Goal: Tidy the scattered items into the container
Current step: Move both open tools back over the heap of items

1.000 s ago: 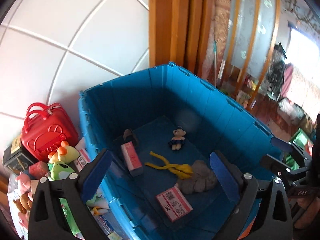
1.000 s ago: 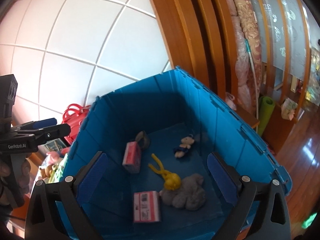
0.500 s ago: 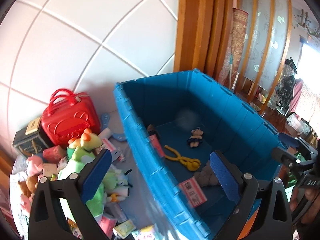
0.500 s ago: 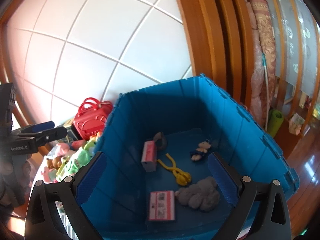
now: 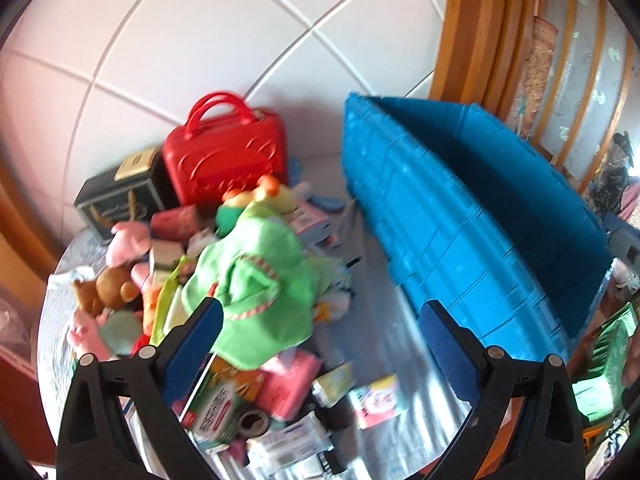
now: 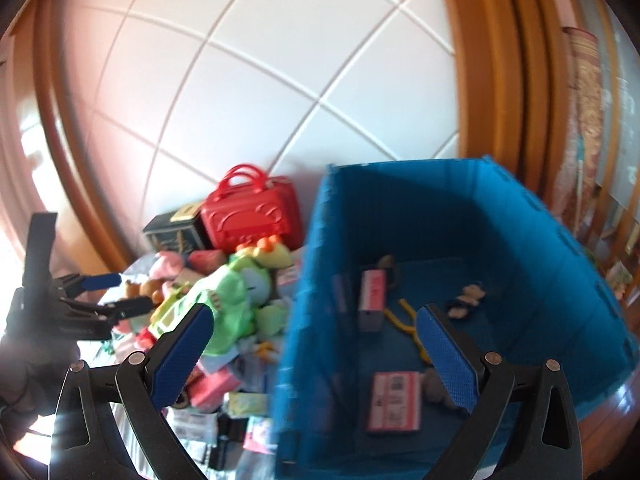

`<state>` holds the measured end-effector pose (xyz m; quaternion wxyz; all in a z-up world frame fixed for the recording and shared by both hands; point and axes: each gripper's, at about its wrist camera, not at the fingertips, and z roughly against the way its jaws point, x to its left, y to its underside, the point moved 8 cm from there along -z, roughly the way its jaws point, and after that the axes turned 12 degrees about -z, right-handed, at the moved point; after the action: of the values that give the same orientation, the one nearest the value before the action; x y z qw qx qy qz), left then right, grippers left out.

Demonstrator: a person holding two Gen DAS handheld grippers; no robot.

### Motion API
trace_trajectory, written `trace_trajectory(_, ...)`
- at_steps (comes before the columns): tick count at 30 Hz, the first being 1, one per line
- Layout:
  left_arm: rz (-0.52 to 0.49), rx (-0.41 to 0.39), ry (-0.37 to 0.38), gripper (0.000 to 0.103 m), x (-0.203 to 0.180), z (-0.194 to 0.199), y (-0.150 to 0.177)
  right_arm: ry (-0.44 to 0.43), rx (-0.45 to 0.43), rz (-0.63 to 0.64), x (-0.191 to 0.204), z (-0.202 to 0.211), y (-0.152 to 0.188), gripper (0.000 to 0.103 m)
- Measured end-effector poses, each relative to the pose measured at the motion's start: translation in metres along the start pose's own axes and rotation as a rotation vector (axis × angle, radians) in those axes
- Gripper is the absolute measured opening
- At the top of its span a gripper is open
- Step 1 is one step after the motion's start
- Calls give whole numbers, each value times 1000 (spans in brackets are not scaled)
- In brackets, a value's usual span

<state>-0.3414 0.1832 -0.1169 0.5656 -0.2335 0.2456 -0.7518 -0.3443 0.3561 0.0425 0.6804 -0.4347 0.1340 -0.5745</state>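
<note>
- Here, ahead of my left gripper (image 5: 320,336) lies the heap of scattered items; a green plush toy (image 5: 256,288) sits just beyond its left finger, a red case (image 5: 228,160) and a dark box (image 5: 120,196) farther off, and small packets (image 5: 376,400) strewn between the fingers
- The blue container (image 5: 460,216) stands ahead and to the right; its near wall blocks the direct way in from the pile
- My right gripper (image 6: 312,340) hangs above that wall; inside I see a pink box (image 6: 372,292), a labelled packet (image 6: 394,400), a yellow item (image 6: 412,320)
- Labels too blurred to read
- Both grippers spread wide, holding nothing; the left one is also visible to the right gripper's left, pointing at the pile
</note>
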Motion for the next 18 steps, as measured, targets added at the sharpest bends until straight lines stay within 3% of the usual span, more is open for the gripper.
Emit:
trace_trajectory(8, -14, 87, -46, 100, 46, -12, 72, -55, 92, 73, 70, -34, 48, 103)
trace_trajectory(18, -109, 214, -73, 100, 73, -71, 155, -39, 255, 142, 106, -94, 159, 103)
